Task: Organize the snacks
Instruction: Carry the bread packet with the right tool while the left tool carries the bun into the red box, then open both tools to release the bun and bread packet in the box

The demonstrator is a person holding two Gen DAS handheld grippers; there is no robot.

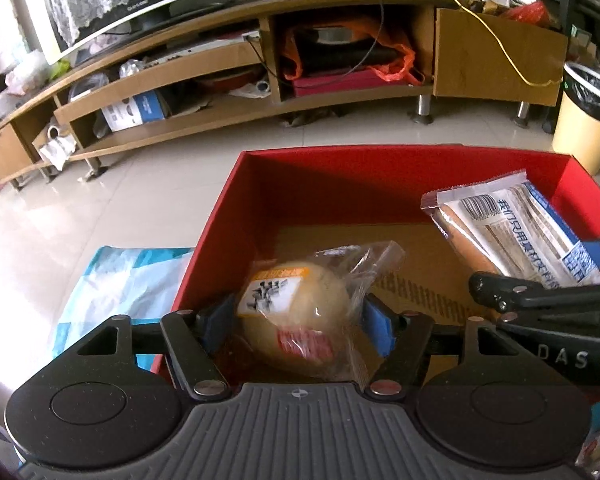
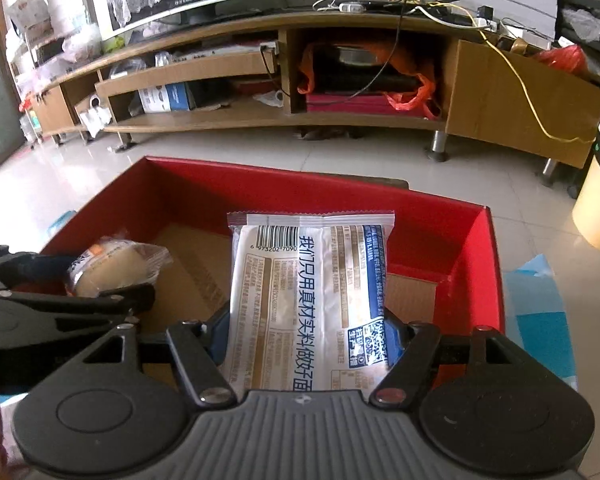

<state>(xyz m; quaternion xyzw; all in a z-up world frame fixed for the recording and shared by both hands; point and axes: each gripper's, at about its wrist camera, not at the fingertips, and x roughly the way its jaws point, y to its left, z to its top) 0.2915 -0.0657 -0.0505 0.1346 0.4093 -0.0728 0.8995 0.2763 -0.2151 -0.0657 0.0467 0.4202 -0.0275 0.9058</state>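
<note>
While both hand-held grippers grip snacks, the red box (image 2: pixel 488 264) sits beneath.

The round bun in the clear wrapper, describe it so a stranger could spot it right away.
Find the red box on the floor before the TV stand. Over it, the left claw grips the bun: pale, round, clear-wrapped, unlike the flat white-and-blue packet beside it.

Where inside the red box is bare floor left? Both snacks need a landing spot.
Bare cardboard floor lies between the bun and the flat packet, plus a strip toward the far wall. The near edge is crowded by the left gripper and right gripper.
</note>
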